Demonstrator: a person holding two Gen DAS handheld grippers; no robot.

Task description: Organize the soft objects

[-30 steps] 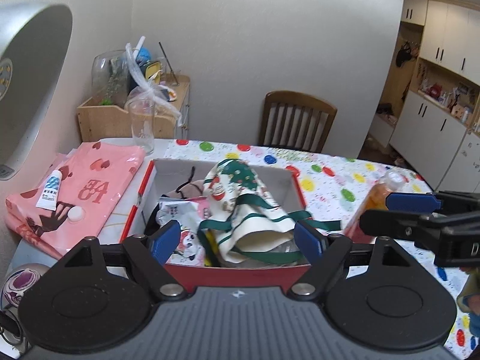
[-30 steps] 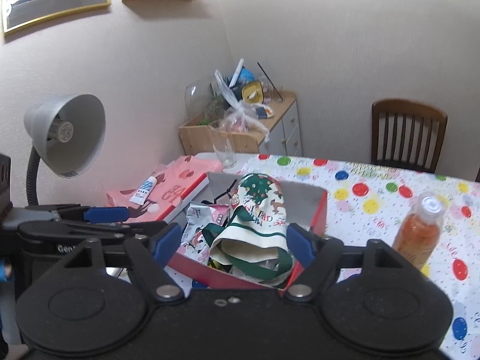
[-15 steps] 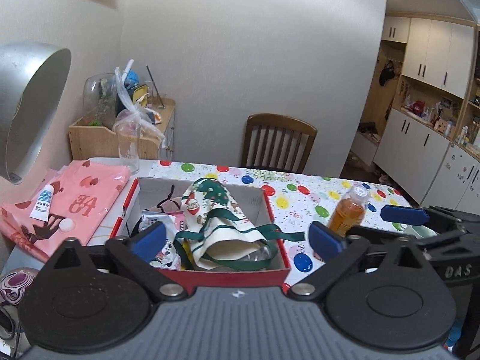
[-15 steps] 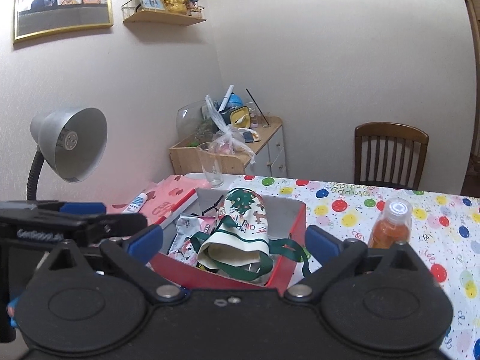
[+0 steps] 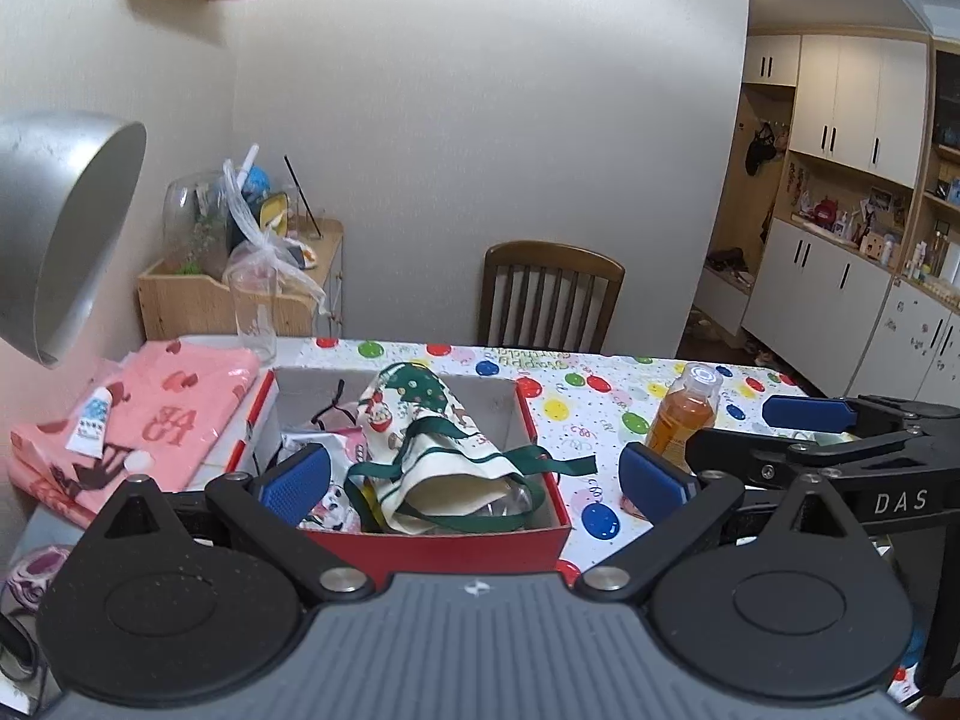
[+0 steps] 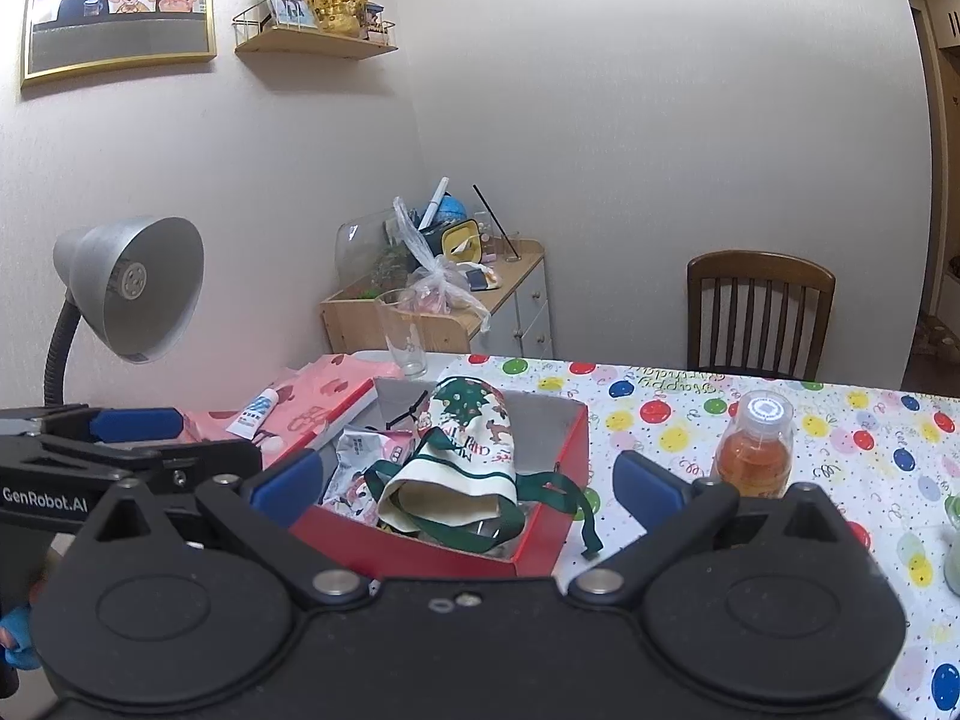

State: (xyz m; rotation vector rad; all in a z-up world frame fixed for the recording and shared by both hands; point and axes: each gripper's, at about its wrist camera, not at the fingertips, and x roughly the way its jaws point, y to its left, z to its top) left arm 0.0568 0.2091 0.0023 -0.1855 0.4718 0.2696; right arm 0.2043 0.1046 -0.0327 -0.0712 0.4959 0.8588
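Box: one red box (image 5: 456,546) with grey inner walls stands on the worktop (image 5: 606,402), which has a cloth with coloured balloons.
Soft things in the box: one cream drawstring bag (image 5: 432,438) with a Christmas print lies inside on its side, mouth toward the cameras; its green ribbon (image 6: 576,504) hangs over the right wall of the box. Beside it, to the left, lies one white and pink printed pouch (image 6: 366,456). A thin black cord (image 5: 330,408) lies behind them; I cannot tell to what it belongs.
Bottle: one bottle of orange drink (image 6: 753,450) with a white cap stands upright, to the right of the box and apart from it.
Glass: one empty clear glass (image 6: 403,333) stands behind the box, near the far edge.
Pink package: one flat pink package (image 5: 150,420) lies left of the box, and one small white tube (image 5: 90,423) rests on it.
Lamp: one grey desk lamp (image 6: 132,288) at the left side.
Chair: one brown wooden chair (image 5: 549,294) behind the worktop.
Left gripper (image 5: 474,480): its blue pads are wide apart, at about the width of the box; it holds nothing and is in the air in front of the box.
Right gripper (image 6: 468,483): also wide apart and empty, in front of the box, touching nothing.
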